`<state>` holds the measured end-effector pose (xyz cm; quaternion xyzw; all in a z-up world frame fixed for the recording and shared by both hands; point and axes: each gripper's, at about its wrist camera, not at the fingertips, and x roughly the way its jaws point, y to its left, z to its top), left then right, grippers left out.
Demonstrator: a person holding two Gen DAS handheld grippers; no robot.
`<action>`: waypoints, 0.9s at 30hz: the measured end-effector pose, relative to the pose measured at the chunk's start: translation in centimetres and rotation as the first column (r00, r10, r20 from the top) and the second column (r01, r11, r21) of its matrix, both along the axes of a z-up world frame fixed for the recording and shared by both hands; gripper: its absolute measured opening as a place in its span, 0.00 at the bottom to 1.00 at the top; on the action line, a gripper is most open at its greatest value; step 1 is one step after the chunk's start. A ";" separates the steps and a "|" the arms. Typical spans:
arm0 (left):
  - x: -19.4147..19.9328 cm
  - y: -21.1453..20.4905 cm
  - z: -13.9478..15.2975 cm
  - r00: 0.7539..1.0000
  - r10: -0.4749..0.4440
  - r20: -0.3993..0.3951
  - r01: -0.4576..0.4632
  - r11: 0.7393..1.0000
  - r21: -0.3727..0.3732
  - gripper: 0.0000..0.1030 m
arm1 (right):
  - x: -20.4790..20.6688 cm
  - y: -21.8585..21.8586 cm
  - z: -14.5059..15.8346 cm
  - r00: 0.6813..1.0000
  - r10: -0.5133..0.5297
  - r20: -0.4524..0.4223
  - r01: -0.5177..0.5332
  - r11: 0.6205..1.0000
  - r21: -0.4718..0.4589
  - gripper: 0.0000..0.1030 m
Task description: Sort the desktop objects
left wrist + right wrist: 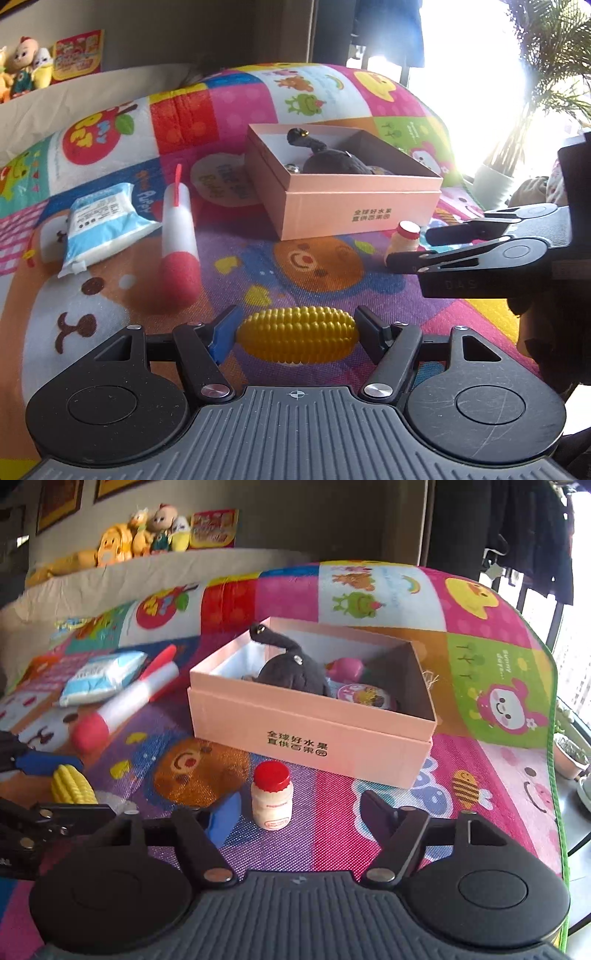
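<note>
A yellow toy corn cob (pixel 297 335) lies crosswise between the fingers of my left gripper (pixel 295 334), which touch both its ends; it also shows in the right wrist view (pixel 72 784). My right gripper (pixel 299 814) is open, its jaws on either side of a small yogurt bottle with a red cap (pixel 271 795), not touching it; the bottle also shows in the left wrist view (pixel 402 240). A pink open box (pixel 314 734) holds a dark plush toy (pixel 291 672) and other small toys.
A red and white rocket toy (pixel 180 243) and a blue and white tissue pack (pixel 99 225) lie on the colourful play mat (pixel 491 760) left of the box. Plush toys (pixel 147 535) sit on a ledge behind. Potted plants (pixel 517 155) stand at the right.
</note>
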<state>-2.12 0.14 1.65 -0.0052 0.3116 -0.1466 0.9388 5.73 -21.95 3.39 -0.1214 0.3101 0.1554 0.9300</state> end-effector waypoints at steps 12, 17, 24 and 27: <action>-0.7 0.0 0.3 0.999 -0.021 0.026 0.021 1.000 0.002 0.71 | -0.7 -0.8 2.1 0.993 0.072 -0.090 -0.069 0.997 0.045 0.24; 0.2 -0.2 4.4 0.988 -0.060 0.141 0.056 0.998 0.033 0.70 | -2.5 -4.0 6.2 0.998 0.053 -0.027 -0.050 0.995 0.090 0.24; 6.1 -2.5 12.2 0.930 -0.104 0.353 0.080 0.993 0.081 0.70 | -2.1 -7.3 15.0 0.987 0.010 0.160 -0.038 0.984 0.175 0.24; 10.8 -3.5 14.3 0.917 -0.077 0.390 0.067 0.997 0.037 0.71 | 1.4 -7.3 18.2 0.981 -0.016 0.195 -0.027 0.976 0.215 0.24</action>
